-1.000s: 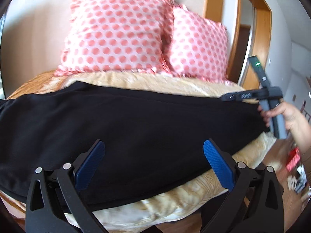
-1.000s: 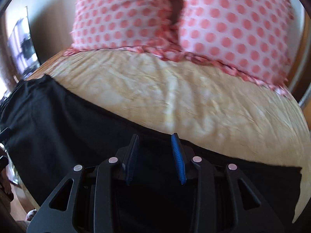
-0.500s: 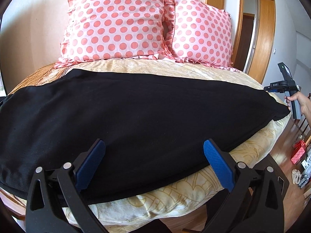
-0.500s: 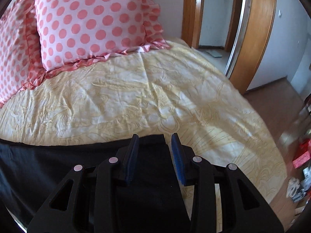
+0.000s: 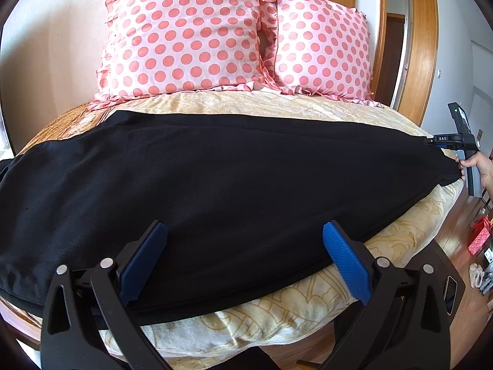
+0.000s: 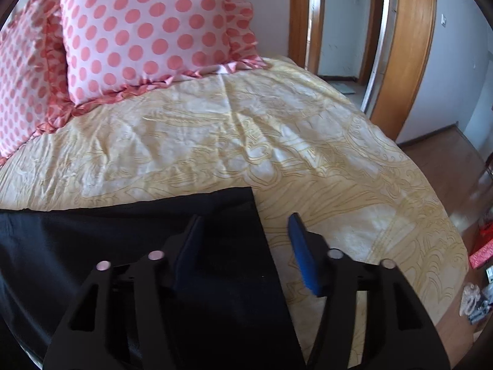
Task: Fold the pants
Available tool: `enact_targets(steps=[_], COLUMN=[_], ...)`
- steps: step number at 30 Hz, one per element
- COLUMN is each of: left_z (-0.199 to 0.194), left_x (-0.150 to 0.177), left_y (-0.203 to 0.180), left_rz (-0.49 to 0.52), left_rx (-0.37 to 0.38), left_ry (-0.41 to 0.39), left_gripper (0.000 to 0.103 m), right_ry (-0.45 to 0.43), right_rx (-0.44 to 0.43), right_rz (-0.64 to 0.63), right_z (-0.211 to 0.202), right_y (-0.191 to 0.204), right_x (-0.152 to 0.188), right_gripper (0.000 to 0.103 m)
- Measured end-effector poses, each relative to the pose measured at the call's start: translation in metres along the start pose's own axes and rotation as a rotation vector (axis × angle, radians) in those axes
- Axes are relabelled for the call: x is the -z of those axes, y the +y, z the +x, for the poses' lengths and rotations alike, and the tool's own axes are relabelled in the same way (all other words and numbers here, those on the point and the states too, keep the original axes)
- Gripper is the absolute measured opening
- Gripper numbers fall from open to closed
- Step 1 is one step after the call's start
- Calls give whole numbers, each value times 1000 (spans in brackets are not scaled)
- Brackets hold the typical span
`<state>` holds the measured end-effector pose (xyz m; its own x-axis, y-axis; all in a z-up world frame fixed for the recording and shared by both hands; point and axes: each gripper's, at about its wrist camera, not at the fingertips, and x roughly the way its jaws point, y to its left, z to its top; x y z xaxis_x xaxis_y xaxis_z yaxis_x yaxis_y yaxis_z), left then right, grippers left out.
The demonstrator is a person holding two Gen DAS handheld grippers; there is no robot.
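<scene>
Black pants lie spread flat across the yellow bedspread, waist at the left, leg ends at the right. My left gripper is open wide above the pants' near edge, holding nothing. My right gripper is open over the cuff end of the pants; the cloth lies flat between and under its blue pads, not pinched. In the left wrist view the right gripper shows at the far right at the leg end, held by a hand.
Two pink polka-dot pillows lean against the wall at the bed's head. A wooden door frame stands right of the bed. Red packaging and small clutter lie on the wooden floor by the bed's right side.
My right gripper's jaws have opened and released the pants' cuff, which now lies flat on the bed. The pants were drawn out straight to the right. The left gripper stayed open.
</scene>
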<state>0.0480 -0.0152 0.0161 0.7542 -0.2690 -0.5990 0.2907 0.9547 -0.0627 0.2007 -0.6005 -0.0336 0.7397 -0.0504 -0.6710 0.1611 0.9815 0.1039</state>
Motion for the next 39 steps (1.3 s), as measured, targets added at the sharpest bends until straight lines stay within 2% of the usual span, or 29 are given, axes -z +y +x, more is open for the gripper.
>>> enact_targets(steps=[1, 3, 5, 10, 16, 17, 18, 20, 24, 29, 35, 39], left_z=[0, 1, 2, 2, 2, 2, 2, 1, 2, 3, 0, -4], left_x=[0, -1, -1, -1, -1, -1, -1, 0, -1, -1, 0, 2], left_y=[0, -1, -1, -1, 0, 0, 0, -1, -2, -2, -1, 1], left_rz=[3, 6, 8, 7, 10, 10, 9, 10, 13, 20, 27, 21], left_rx=[-2, -8, -10, -10, -8, -8, -8, -8, -5, 2, 21, 42], left_ry=[4, 6, 7, 6, 7, 7, 7, 6, 0, -3, 2, 3], left_gripper=[101, 101, 101, 101, 101, 101, 101, 101, 101, 101, 101, 101], right_ry=[-7, -26, -44, -115, -31, -24, -10, -2, -30, 3, 22, 48], right_rx=[20, 23, 19, 18, 74, 88, 113, 143, 136, 47, -4, -24], right_rz=[-13, -26, -20, -2, -30, -31, -23, 5, 125, 342, 548, 567], right_z=[-1, -4, -8, -15, 7, 7, 5, -2, -39, -78, -95, -89], right_y=[2, 3, 2, 4, 11, 13, 11, 5, -14, -37, -55, -53], right_x=[1, 1, -1, -17, -21, -21, -22, -22, -8, 39, 81, 87], right_gripper=[29, 16, 9, 7, 8, 13, 29, 47, 51, 51, 51, 51])
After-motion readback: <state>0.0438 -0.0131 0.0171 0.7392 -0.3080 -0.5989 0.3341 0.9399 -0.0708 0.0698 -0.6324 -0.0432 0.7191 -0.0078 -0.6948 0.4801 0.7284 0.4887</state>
